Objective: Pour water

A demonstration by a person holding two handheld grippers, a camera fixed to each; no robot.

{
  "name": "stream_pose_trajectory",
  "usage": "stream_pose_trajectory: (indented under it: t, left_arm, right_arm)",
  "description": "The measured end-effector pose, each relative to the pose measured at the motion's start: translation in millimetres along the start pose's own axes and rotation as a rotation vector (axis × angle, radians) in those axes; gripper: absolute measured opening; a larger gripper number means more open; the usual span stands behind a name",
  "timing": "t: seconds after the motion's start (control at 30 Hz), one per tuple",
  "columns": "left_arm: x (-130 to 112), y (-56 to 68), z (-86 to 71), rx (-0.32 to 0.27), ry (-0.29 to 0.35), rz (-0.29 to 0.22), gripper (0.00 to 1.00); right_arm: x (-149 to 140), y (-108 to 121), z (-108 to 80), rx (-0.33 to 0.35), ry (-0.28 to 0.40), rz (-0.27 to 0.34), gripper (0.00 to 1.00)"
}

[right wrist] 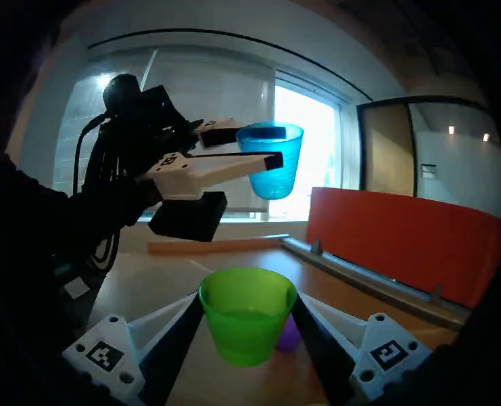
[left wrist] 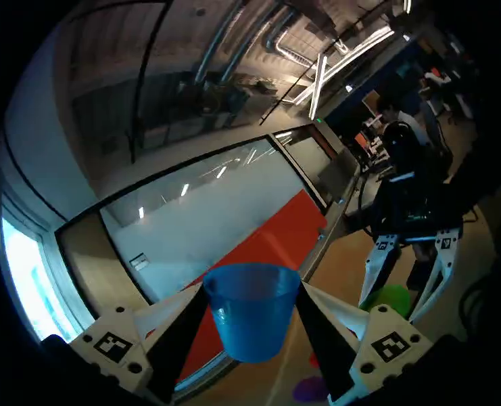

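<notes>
Left tool (left wrist: 252, 298): both fingers pressed on the sides of a blue plastic cup (left wrist: 252, 321), which sat between them, mouth up. The cup was translucent; whether it held water, I could not tell.

Right tool (right wrist: 247, 304): fingers clamped on a green plastic cup (right wrist: 247, 328), upright between them, with what looked like liquid low inside. A small purple object (right wrist: 289, 335) lay on the counter (right wrist: 182, 271) just beyond that cup, an orange partition (right wrist: 399, 230) farther off to the tool's right.

In the right gripper view the left tool hung above and ahead of the right one, to its left, well apart, with the blue cup level. Nothing was spilling.

Judgement: the cups were lifted and not yet lined up, so no pour was under way.

To do it well:
- Bring the blue cup's rim directly over the green cup's mouth and close above it before tipping.
- Roll the left wrist slowly; thin plastic walls flex under the fingers, so avoid squeezing harder.
- Hold the green cup level and steady, better resting on the counter.
- Watch the liquid level near the rim.
</notes>
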State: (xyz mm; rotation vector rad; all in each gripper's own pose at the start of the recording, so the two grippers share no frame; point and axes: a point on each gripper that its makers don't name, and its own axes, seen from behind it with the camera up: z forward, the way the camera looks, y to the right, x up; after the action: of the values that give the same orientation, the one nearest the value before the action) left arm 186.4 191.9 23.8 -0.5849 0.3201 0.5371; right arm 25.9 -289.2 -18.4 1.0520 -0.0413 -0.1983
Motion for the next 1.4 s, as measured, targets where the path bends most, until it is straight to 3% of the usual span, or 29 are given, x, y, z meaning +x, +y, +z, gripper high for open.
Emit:
stream_pose_trajectory:
  t: [0.37, 0.6, 0.97, 1.4]
  left_arm:
    - [-9.9, -10.0, 2.1, -0.007, -0.006, -0.323, 0.87]
    - [-20.8, -14.3, 6.9, -0.010, -0.025, -0.443, 0.87]
    - [-33.3, -11.6, 11.4, -0.027, -0.044, -0.530, 0.87]
    - [-61.2, 0.3, 8.0, -0.043, -0.113, -0.523, 0.87]
  right_arm:
    - [4.6, 2.5, -3.5, -0.010, 0.010, -0.002, 0.91]
    - [6.3, 2.3, -4.3, -0.014, 0.013, -0.002, 0.91]
    - [7.1, 4.1, -6.1, -0.017, 0.012, 0.004, 0.91]
    - [1.1, 5.5, -14.1, -0.022, -0.024, 0.009, 0.91]
